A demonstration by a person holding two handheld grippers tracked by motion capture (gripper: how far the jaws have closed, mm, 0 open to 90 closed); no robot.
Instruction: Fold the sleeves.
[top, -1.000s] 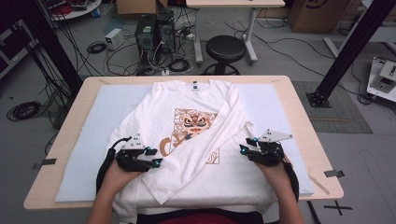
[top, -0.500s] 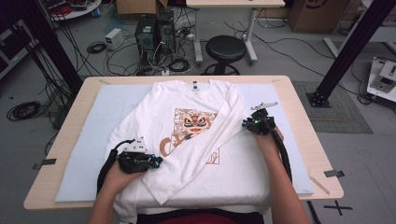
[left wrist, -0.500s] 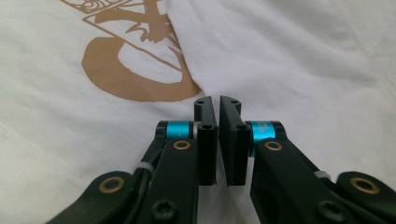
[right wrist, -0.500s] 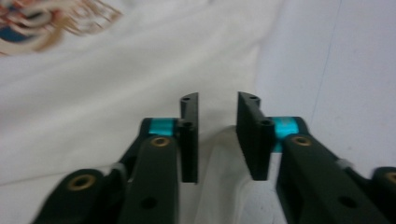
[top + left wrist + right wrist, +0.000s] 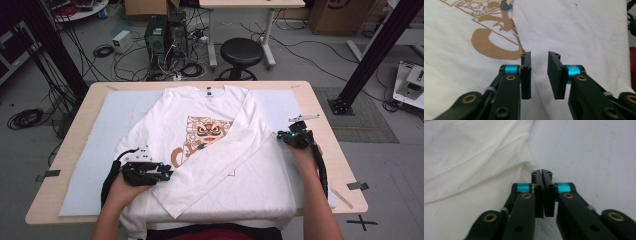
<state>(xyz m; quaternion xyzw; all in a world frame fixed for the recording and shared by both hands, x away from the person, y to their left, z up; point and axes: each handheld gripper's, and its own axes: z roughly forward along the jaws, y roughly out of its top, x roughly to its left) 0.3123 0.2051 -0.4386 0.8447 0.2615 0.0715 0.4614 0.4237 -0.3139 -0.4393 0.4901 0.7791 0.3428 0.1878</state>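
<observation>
A white long-sleeved shirt (image 5: 210,165) with a brown lion print (image 5: 205,131) lies flat on the table. One sleeve (image 5: 220,160) is folded diagonally across its front toward the lower left. My left gripper (image 5: 167,175) hovers open low over the shirt's lower left. In the left gripper view its jaws (image 5: 539,75) stand apart above the folded sleeve's edge (image 5: 515,32). My right gripper (image 5: 281,136) is at the shirt's right side edge. In the right gripper view it (image 5: 541,173) is shut, tips on the pale mat (image 5: 594,157) just beside the cloth (image 5: 474,162); no fabric shows between the jaws.
A pale blue mat (image 5: 100,145) covers the wooden table (image 5: 75,125) under the shirt. Bare mat lies left and right of the shirt. A black stool (image 5: 242,50), computer towers (image 5: 165,30) and cables stand on the floor beyond the far edge.
My right gripper has moved away from the person along the shirt's right edge, then slightly outward. The left gripper has stayed almost still, open.
</observation>
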